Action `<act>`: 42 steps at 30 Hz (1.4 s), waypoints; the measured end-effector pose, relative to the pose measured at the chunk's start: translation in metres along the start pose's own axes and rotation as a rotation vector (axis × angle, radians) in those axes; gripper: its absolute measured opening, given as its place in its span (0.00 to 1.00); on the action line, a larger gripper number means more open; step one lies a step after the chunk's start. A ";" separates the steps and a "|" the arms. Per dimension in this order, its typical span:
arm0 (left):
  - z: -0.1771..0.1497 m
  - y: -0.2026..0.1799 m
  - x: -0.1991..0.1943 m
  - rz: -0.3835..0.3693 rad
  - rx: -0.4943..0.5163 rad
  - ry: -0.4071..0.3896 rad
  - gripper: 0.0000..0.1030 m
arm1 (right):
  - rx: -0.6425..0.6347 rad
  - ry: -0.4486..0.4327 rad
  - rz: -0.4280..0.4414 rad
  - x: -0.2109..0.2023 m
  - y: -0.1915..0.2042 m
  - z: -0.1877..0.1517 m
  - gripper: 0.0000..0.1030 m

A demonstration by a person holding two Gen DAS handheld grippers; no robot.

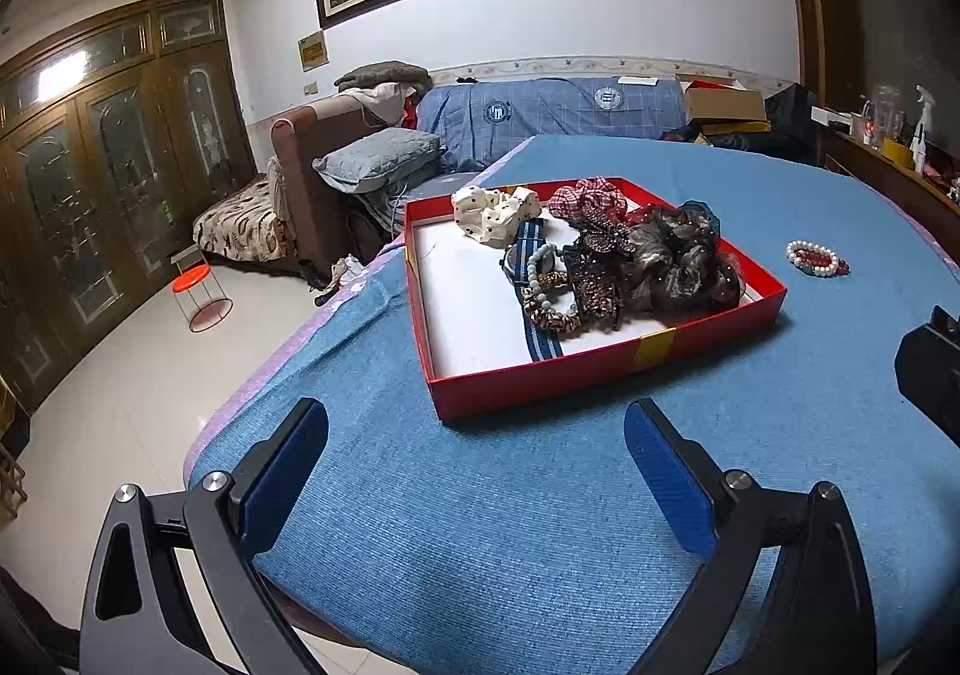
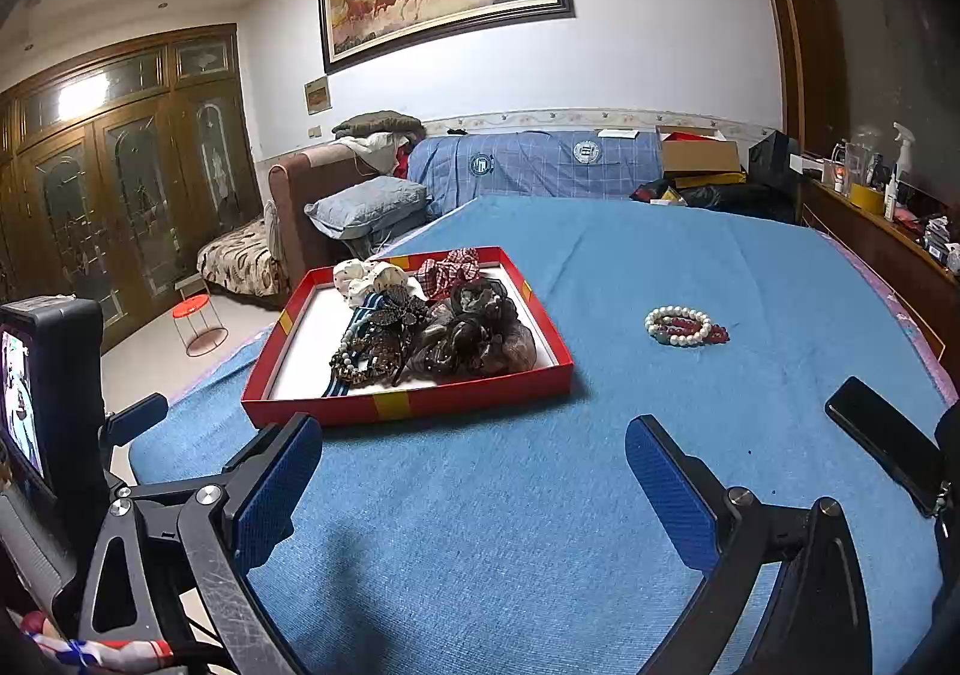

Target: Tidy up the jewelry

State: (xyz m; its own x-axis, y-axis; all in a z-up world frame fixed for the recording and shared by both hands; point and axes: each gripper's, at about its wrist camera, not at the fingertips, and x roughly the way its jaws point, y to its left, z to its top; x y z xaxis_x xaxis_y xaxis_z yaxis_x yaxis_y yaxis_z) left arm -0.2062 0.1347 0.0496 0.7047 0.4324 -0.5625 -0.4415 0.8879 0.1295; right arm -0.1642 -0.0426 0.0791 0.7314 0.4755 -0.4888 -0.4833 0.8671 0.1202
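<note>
Sitting loose on the blue tablecloth (image 2: 540, 525): a pearl bracelet (image 2: 679, 326) tangled with a red bead bracelet (image 2: 717, 332), touching each other, well apart from the red tray (image 2: 414, 402) and to its right. Same pair shows in the left wrist view at (image 1: 811, 257), right of the tray there too.

Tray holds the rest, all piled toward its far and right side:
- white polka-dot scrunchie (image 1: 489, 213) at the far edge
- red plaid scrunchie (image 1: 585, 198) beside it
- dark sheer scrunchie (image 1: 690, 261) on the right, biggest lump
- beaded butterfly clip (image 2: 396, 318) on top of the pile
- striped blue strap (image 1: 537, 315) running toward the near wall
- pale bead bracelet (image 1: 549, 273) and leopard-print hair tie (image 1: 555, 315) lying on the strap

Left half of the tray's white floor is bare.

Left gripper (image 1: 477, 471): fingers spread wide, nothing between them, hovering over cloth short of the tray's near wall.
Right gripper (image 2: 474, 477): fully spread, nothing between the pads, over bare cloth, tray ahead-left, bracelets ahead-right.

Black phone (image 2: 885, 444) lies on the cloth at the right edge, near the right finger.
</note>
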 end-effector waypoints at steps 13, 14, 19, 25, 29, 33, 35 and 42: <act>0.001 0.003 0.002 -0.001 -0.011 0.010 0.96 | -0.007 0.016 0.008 0.005 0.003 -0.003 1.00; 0.000 0.003 0.002 -0.001 -0.010 0.010 0.96 | -0.006 0.017 0.009 0.005 0.003 -0.003 1.00; 0.001 0.003 0.003 -0.008 -0.002 0.017 0.96 | -0.003 0.027 0.013 0.006 0.003 -0.004 1.00; 0.001 0.002 0.002 -0.007 -0.002 0.015 0.96 | -0.006 0.032 0.014 0.007 0.004 -0.003 1.00; 0.001 0.001 0.002 -0.006 -0.002 0.019 0.96 | -0.005 0.034 0.015 0.008 0.004 -0.003 1.00; 0.000 0.002 0.001 0.000 -0.007 0.018 0.96 | -0.007 0.040 0.018 0.009 0.004 -0.004 1.00; 0.000 0.003 0.002 0.001 -0.008 0.020 0.96 | -0.008 0.042 0.018 0.010 0.005 -0.005 1.00; -0.001 0.004 0.001 0.002 -0.010 0.016 0.96 | -0.007 0.043 0.016 0.012 0.004 -0.005 1.00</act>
State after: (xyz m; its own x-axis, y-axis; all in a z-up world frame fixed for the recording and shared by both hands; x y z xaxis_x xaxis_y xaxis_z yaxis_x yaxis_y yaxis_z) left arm -0.2075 0.1384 0.0489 0.6948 0.4314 -0.5754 -0.4481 0.8855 0.1228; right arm -0.1604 -0.0343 0.0693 0.7022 0.4825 -0.5236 -0.4985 0.8582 0.1224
